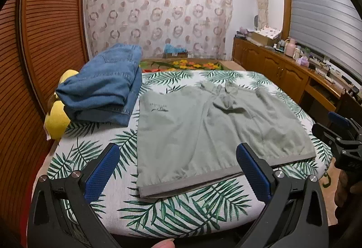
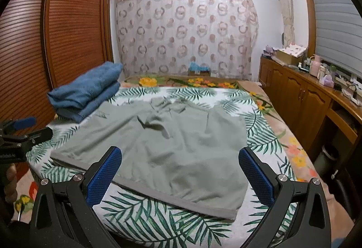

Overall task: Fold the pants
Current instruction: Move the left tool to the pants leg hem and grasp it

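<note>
we are in a bedroom, at a bed [image 1: 117, 200] with a leaf-print sheet. at the far left, blue jeans [image 1: 106, 83] sit folded in a pile near the brown closet [image 1: 45, 22]. next, our left gripper [image 1: 177, 172] floats over the near edge of the bed, its blue fingers wide apart, holding nothing. the grey-green pants [image 2: 172, 153] lie flat in the middle of the bed. our right gripper [image 2: 179, 174] floats just above their near hem, wide apart too.

Home bedroom, bed [image 2: 158, 220] in leaf-print cover, louvred wardrobe [image 2: 74, 17], patterned curtain [image 2: 185, 31]
</note>
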Tool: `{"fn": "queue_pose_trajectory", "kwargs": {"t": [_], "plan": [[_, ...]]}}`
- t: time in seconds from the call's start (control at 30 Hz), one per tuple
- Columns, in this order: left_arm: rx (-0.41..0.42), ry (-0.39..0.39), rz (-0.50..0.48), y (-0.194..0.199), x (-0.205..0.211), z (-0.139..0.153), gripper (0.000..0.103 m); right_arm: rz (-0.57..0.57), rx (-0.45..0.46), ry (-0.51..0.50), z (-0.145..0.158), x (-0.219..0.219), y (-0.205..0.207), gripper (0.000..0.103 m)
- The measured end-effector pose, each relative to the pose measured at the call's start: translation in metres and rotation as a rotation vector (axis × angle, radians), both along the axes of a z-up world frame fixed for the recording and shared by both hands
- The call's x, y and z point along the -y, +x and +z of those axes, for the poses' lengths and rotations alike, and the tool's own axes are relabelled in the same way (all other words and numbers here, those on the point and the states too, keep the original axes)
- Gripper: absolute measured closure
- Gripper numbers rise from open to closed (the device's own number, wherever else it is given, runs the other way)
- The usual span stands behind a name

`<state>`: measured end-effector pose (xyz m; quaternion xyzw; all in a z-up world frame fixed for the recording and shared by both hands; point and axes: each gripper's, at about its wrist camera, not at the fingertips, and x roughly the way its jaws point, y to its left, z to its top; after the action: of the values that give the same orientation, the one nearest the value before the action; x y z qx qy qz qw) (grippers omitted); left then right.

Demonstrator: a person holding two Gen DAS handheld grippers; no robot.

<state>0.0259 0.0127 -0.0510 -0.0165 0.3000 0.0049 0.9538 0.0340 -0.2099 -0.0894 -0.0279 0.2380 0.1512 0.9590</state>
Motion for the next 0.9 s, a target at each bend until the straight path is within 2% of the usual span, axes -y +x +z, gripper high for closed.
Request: {"fn": "queue_pose_trajectory", "kwargs": {"t": [0.43, 0.73, 0.8, 0.9], "plan": [[-0.059, -0.011, 0.015, 0.012, -0.016, -0.025, 0.000, 0.005, -0.088, -0.048, -0.006, 0.000, 0.014, 0.000], [-0.096, -0.053, 0.002, 0.016, -0.042, -0.046, 0.001, -0.002, -0.157, -0.094, -0.011, 0.003, 0.022, 0.000], [-0.104, -0.089, -0.016, 0.015, -0.046, -0.048, 0.006, -0.008, -0.169, -0.105, -0.011, 0.001, 0.021, 0.000], [-0.106, -0.095, -0.037, 0.015, -0.046, -0.048, 0.015, -0.004, -0.195, -0.096, -0.010, 0.001, 0.018, 0.000]]}}
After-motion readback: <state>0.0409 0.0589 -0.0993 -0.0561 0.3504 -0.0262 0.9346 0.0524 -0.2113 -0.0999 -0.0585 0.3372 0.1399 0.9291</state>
